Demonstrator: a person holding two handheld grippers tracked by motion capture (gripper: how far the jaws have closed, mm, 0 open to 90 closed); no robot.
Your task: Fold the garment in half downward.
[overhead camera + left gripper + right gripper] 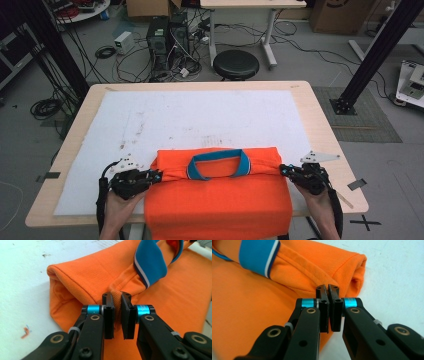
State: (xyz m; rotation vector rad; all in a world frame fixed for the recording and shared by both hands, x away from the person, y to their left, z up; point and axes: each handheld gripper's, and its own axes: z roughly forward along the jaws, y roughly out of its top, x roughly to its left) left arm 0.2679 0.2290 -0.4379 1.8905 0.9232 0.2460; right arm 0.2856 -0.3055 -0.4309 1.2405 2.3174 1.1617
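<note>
High view above the near table edge facing forward-down, gripper views close, level, sharing the orange shirt.

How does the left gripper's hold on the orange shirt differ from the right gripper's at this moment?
The left gripper pinches the orange shirt at its left folded end, and a sliver of fabric shows between its pads; the right gripper pinches the opposite, right end, pads nearly flush together. In the high view the left gripper points right, the right gripper points left. Both are shut on the fold beside the blue collar.
</note>
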